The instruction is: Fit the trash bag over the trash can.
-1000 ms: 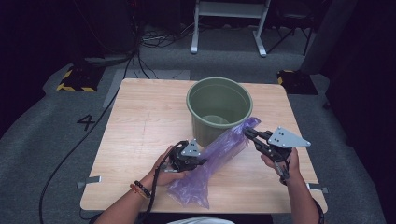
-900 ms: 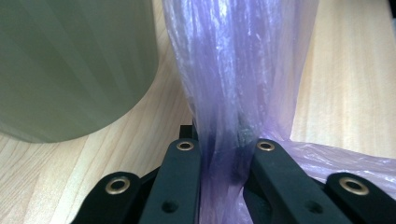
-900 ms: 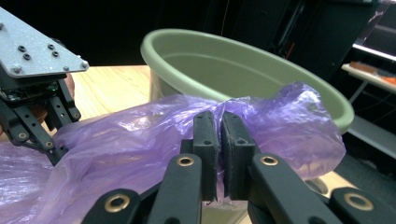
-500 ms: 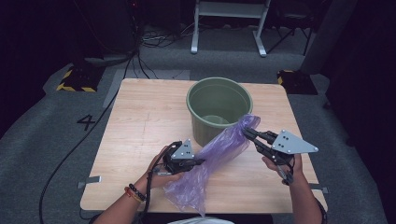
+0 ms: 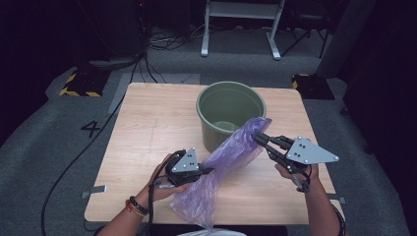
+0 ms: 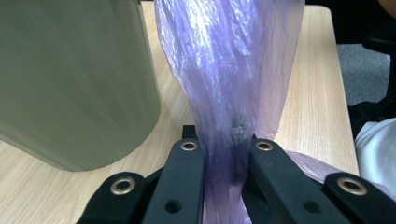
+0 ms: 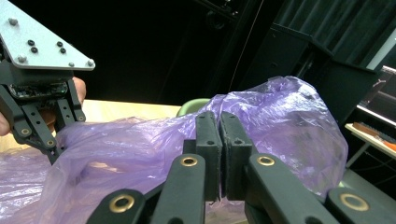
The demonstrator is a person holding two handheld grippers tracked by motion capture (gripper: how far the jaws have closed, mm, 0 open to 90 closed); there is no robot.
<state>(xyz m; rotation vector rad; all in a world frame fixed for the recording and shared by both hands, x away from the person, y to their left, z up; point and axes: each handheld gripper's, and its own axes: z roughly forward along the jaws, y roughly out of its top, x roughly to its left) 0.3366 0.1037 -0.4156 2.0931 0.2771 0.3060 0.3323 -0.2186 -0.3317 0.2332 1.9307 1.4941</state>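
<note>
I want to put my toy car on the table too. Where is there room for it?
The wide bare wood left of the green bucket, out to the table edge, is the best spot. A smaller strip lies behind the bucket. The near right side is crowded: the purple bag stretches there between the left gripper and the right gripper.

Legible marking: one dark numeral "4" (image 5: 91, 129) on the grey floor (image 5: 44, 147), left of the desk (image 5: 147, 123).
</note>
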